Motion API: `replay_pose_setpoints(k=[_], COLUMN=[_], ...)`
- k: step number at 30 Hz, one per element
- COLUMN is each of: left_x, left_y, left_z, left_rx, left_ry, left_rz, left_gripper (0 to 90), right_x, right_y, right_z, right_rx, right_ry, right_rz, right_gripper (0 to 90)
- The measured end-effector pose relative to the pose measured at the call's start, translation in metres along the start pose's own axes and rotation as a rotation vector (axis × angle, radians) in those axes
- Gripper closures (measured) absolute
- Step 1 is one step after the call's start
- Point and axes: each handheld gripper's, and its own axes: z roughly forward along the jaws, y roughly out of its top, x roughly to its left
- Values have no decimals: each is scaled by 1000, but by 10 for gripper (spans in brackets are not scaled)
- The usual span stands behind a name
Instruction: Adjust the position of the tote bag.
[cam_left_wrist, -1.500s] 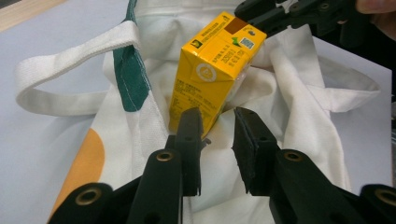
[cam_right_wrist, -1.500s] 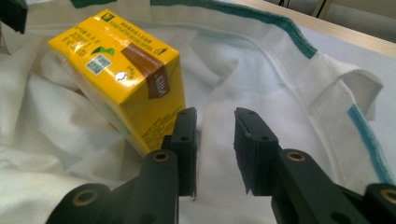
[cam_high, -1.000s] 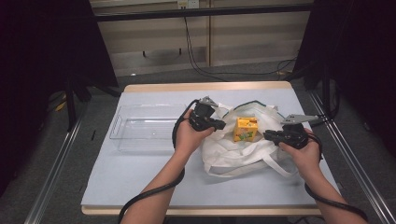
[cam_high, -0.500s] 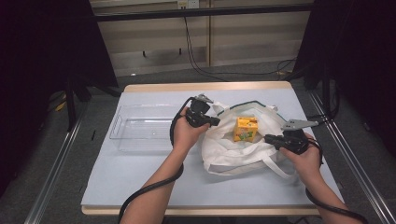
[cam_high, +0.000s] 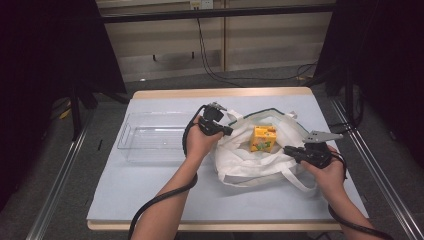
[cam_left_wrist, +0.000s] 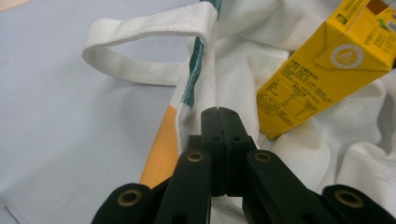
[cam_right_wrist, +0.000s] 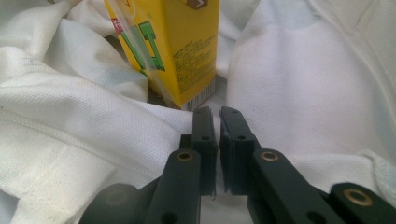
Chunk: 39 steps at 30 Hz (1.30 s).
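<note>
White cloth bag: soft, limp, lying right of centre on the bench, yellow carton upright inside. Left claw pinches its rim; right claw, jaws nearly shut, nips the near edge. Best held by rim or straps.

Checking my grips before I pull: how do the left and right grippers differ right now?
The left gripper has its jaws pressed flush together at the white bag's green-trimmed rim; the right gripper shows a thin slit between its jaws at the bag's near edge. Both point toward the yellow carton inside the bag.
</note>
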Motion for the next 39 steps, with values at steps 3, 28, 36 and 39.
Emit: replay_pose_setpoints(k=[3,28,36,39], left_x=[2,11,11,9], left_y=[-1,-9,-10,-9], left_z=[3,11,7,5], left_rx=[14,50,23,2], left_ry=[13,50,18,10], left_rz=[-10,-35,-50,-61], left_gripper=[900,900,900,898], right_x=[-1,1,2,3], right_y=[-2,-18,-16,-10], right_z=[0,2,1,-2], right_rx=[-4,-20,-24,-30], right_ry=[2,18,0,-13], right_rz=[-8,-10,-9,-5], right_gripper=[852,878,864,821])
